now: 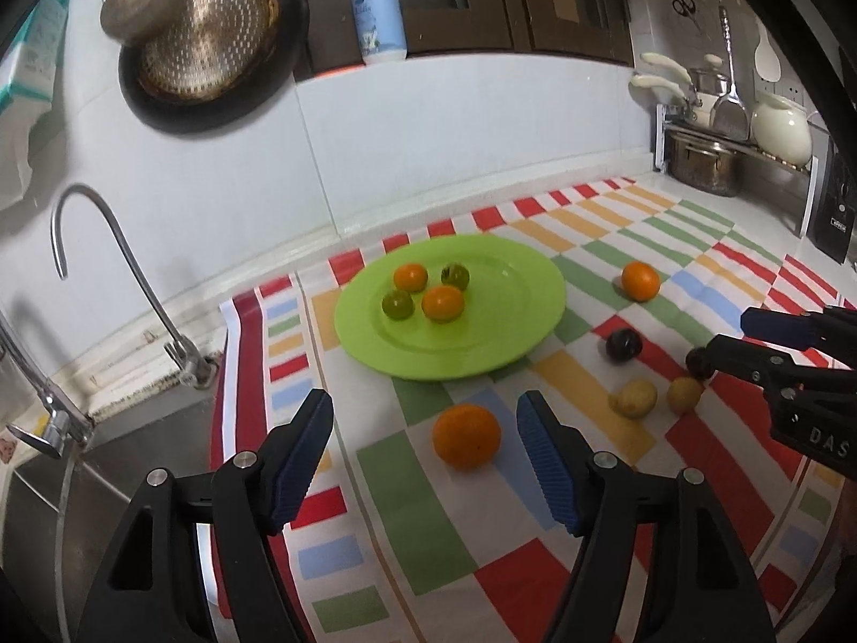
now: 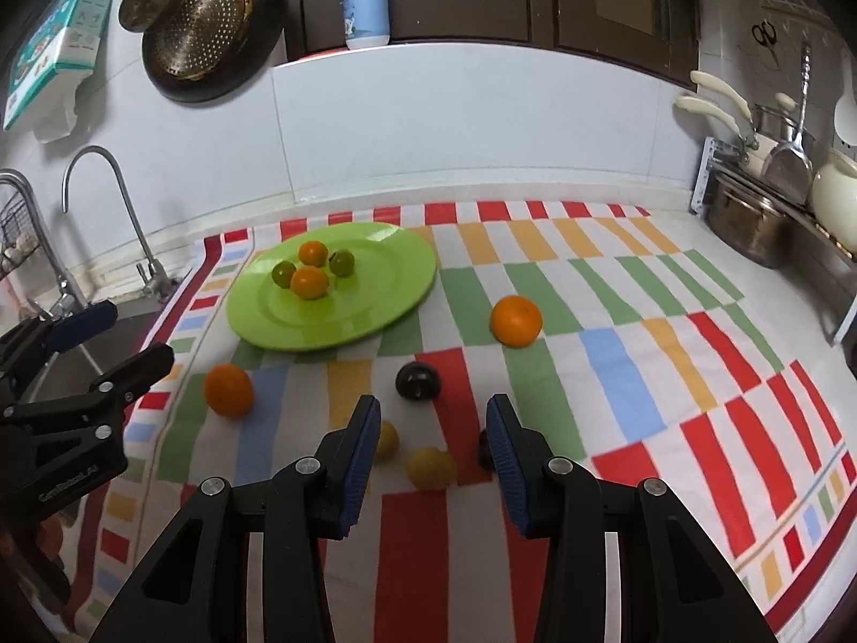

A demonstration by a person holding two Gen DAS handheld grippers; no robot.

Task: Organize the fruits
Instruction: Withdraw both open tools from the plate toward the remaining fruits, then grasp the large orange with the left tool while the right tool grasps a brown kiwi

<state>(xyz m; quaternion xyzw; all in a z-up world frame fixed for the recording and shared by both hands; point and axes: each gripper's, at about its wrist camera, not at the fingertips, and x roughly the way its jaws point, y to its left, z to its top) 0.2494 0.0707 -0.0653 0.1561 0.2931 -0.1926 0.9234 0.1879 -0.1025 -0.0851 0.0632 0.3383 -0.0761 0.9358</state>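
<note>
Low in the left-wrist frame, the round, glossy orange fruit [image 1: 466, 435] lies on the striped tabletop [image 1: 712, 289] before the spread, empty left hand-held gripper [image 1: 426, 461]. Probably firm, light and prone to rolling; pinch across its widest middle. The right hand-held gripper [image 2: 431, 463] is likewise spread and empty.

White raised letters "DAS" on the black body of the right gripper [image 1: 718, 340], cut off at the right frame edge. Small white lettering on the left gripper [image 2: 107, 337] body, near left, too blurred to read. Pump bottle [image 1: 377, 16] label, far wall: print unreadable.
</note>
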